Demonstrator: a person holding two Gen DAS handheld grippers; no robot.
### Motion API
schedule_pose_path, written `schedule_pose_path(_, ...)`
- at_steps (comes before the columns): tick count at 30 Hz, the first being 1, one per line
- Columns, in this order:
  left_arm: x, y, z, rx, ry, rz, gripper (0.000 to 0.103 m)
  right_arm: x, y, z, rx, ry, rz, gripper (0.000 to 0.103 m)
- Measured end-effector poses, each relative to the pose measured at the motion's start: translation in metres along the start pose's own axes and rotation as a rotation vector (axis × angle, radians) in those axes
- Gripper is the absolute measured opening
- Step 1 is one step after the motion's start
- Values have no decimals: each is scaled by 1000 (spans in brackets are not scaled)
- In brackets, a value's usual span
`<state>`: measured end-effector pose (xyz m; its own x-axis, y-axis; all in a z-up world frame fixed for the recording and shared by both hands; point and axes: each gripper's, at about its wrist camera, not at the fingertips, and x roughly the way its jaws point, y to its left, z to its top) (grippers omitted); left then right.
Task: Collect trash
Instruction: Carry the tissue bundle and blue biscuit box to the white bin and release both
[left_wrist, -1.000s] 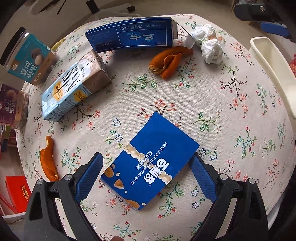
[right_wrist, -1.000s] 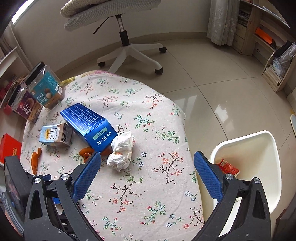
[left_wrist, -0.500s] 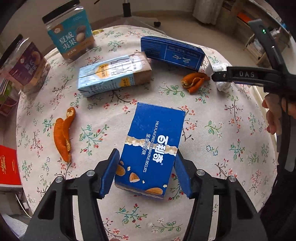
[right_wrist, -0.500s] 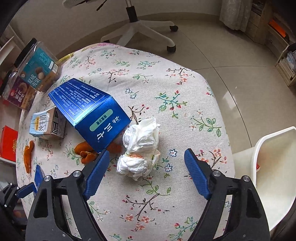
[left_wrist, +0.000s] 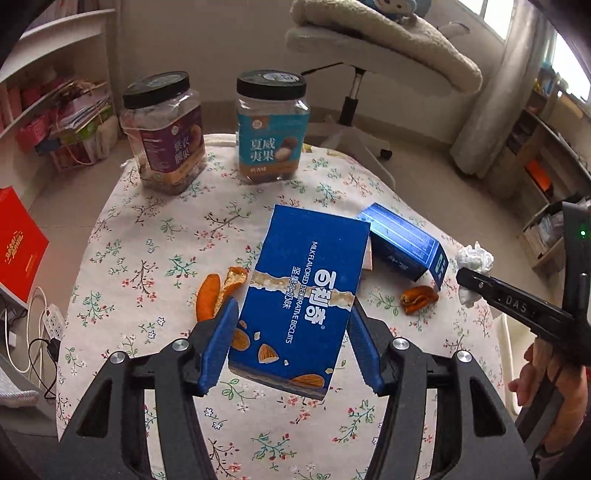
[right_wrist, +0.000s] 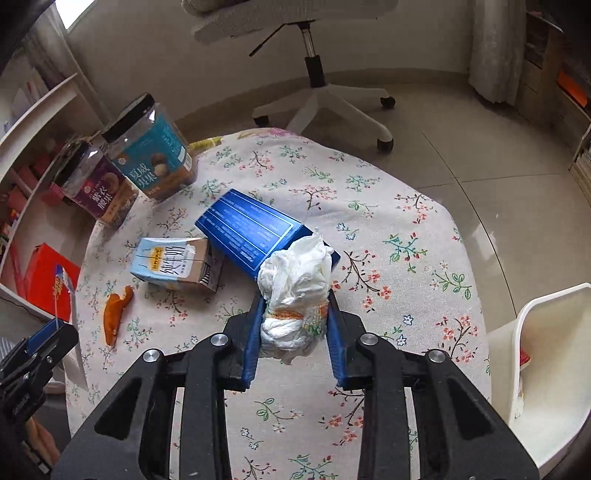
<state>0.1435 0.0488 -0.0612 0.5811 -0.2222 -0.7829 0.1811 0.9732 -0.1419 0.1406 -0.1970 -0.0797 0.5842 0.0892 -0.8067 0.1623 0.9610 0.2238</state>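
My left gripper (left_wrist: 291, 332) is shut on a blue biscuit box (left_wrist: 306, 291) and holds it lifted above the floral table (left_wrist: 155, 236). My right gripper (right_wrist: 293, 326) is shut on a crumpled white tissue wad (right_wrist: 295, 288), raised a little over the table. On the table lie a long blue carton (right_wrist: 247, 230), a light-blue milk carton (right_wrist: 177, 264) and orange peels (right_wrist: 116, 308), (left_wrist: 419, 297). The white trash bin (right_wrist: 546, 354) stands right of the table, with a red wrapper inside.
Two black-lidded snack jars (left_wrist: 271, 127), (left_wrist: 164, 131) stand at the table's far edge. A white office chair (right_wrist: 317, 74) is behind the table. A red box (left_wrist: 18, 243) and shelves lie to the left.
The left gripper closed on the biscuit box and lifted it, tilting up. The right gripper moved onto the tissue wad, closed on it and raised it.
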Motion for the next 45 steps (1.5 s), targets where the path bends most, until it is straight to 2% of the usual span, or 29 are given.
schedule_pose_path(4, -19, -2, 3, -35, -99, 43, 58, -32, 16, 2, -49, -113, 39, 29)
schedule_pose_path(10, -37, -3, 4, -90, -195, 61, 58, -63, 30, 3, -101, -254, 51, 30)
schedule_pose_path(18, -57, -20, 4, -87, -309, 90, 58, -89, 19, 2, -105, -357, 23, 30)
schedule_pose_path(33, -61, -63, 9, -72, -344, 57, 59, -126, -5, -9, -115, -468, -76, 30)
schedule_pose_path(45, -58, -110, 8, -15, -346, -5, 59, -151, -54, -16, -59, -502, -168, 31)
